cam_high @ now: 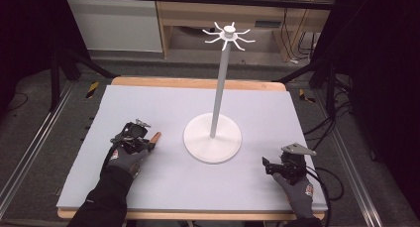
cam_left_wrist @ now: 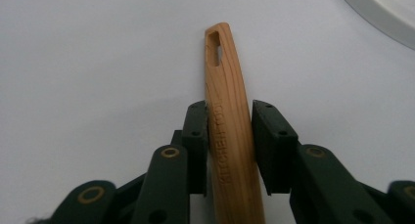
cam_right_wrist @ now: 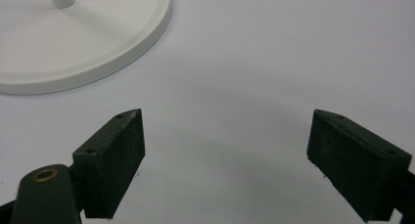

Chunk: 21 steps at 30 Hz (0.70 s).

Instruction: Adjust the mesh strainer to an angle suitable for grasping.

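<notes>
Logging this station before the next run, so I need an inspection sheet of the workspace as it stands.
Surface: pale mat over a wooden table, flat.
Job's things: wooden utensil handle with a hanging slot, lying on the mat; white hook stand upright at centre.
Clutter: nothing seen.
Grippers: left tongs shut on the handle; right tongs open, nothing between them, near the stand's base.
Cables: black cable trailing from the right tongs.
Surroundings: floor rails, wooden shelving behind.
</notes>
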Each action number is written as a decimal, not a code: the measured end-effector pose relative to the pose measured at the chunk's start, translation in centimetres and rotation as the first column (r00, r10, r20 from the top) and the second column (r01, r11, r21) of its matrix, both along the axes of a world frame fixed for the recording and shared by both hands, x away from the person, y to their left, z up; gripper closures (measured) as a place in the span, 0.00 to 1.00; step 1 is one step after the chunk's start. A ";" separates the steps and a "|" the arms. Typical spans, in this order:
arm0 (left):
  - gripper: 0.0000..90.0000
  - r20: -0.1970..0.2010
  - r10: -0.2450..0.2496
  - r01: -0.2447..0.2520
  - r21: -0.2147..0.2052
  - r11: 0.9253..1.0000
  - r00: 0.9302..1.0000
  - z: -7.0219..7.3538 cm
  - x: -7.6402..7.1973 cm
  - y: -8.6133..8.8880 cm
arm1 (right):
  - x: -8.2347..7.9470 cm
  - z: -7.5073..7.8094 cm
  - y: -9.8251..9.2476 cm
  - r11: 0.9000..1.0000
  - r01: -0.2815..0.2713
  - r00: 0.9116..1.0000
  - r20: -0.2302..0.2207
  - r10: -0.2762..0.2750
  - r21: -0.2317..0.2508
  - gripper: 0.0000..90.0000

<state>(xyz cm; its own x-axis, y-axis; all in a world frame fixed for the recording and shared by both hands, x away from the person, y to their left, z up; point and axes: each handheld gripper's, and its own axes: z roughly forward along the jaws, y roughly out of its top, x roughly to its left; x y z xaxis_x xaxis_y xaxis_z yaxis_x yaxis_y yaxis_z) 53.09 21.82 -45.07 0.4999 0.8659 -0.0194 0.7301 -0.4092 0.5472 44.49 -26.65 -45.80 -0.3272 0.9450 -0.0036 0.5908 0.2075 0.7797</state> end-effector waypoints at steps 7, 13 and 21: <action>0.73 -0.021 -0.020 0.020 0.024 0.999 1.000 -0.5 -0.1 -0.6 | 0.0 0.0 0.0 1.000 0.008 1.000 -0.001 -0.008 0.001 0.16; 0.73 -0.024 -0.019 0.020 0.022 1.000 1.000 -0.6 0.1 -0.5 | 0.1 0.0 -0.1 1.000 0.005 1.000 0.004 -0.005 -0.005 0.16; 0.78 -0.025 -0.038 0.039 0.029 0.999 0.999 -0.3 -0.3 -0.6 | 0.0 0.1 -0.2 1.000 0.008 1.000 0.005 -0.008 -0.002 0.16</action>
<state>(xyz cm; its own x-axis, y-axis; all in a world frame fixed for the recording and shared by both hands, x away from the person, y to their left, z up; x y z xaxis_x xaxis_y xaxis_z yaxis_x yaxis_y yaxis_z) 52.79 21.23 -45.41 0.5325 0.8464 -0.0073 0.7266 -0.4527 0.5168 44.49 -26.81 -45.74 -0.3200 0.9474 -0.0068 0.5883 0.2043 0.7824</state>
